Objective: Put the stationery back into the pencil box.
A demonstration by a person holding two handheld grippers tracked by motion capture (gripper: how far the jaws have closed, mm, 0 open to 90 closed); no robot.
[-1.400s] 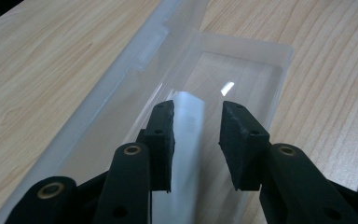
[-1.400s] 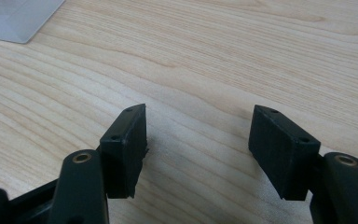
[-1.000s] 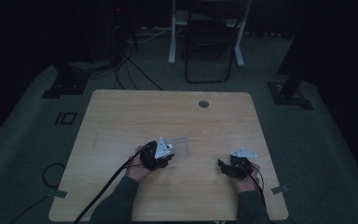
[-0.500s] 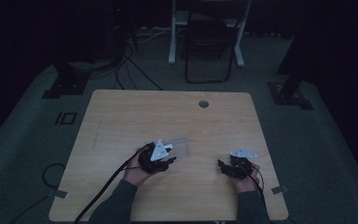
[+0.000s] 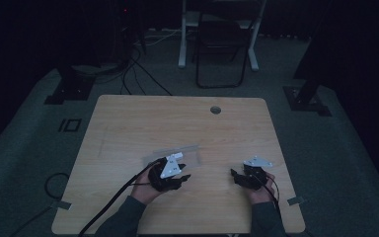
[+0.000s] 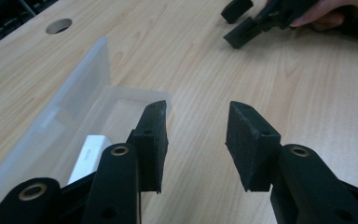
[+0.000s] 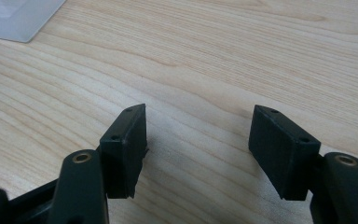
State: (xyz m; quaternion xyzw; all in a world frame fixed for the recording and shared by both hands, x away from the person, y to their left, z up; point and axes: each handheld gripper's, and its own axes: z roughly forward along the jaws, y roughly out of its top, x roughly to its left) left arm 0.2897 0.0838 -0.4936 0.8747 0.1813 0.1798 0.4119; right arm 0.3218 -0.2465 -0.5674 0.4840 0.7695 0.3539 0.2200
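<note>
1. The wooden table (image 5: 128, 128) carries everything; the clear plastic box (image 5: 175, 154) on it serves as the landmark, lying a little toward the person from the table's middle, with its long axis running across the table from the person's left to right.
2. The left gripper (image 5: 181, 177) sits just on the person's side of the box, near its right end. In the left gripper view its jaws stand apart with bare wood between them, and they have just been opening; the box (image 6: 70, 116) lies beside its left jaw, long axis running away along the jaw line, untouched.
3. The right gripper (image 5: 235, 175) rests well to the right of the box, jaws apart over bare table, holding nothing; a corner of the box (image 7: 18, 16) shows far off.
4. A small white item (image 6: 91, 156) lies inside the box, next to the left gripper's jaw. The left hand is plainly nearer for any reach into it.
</note>
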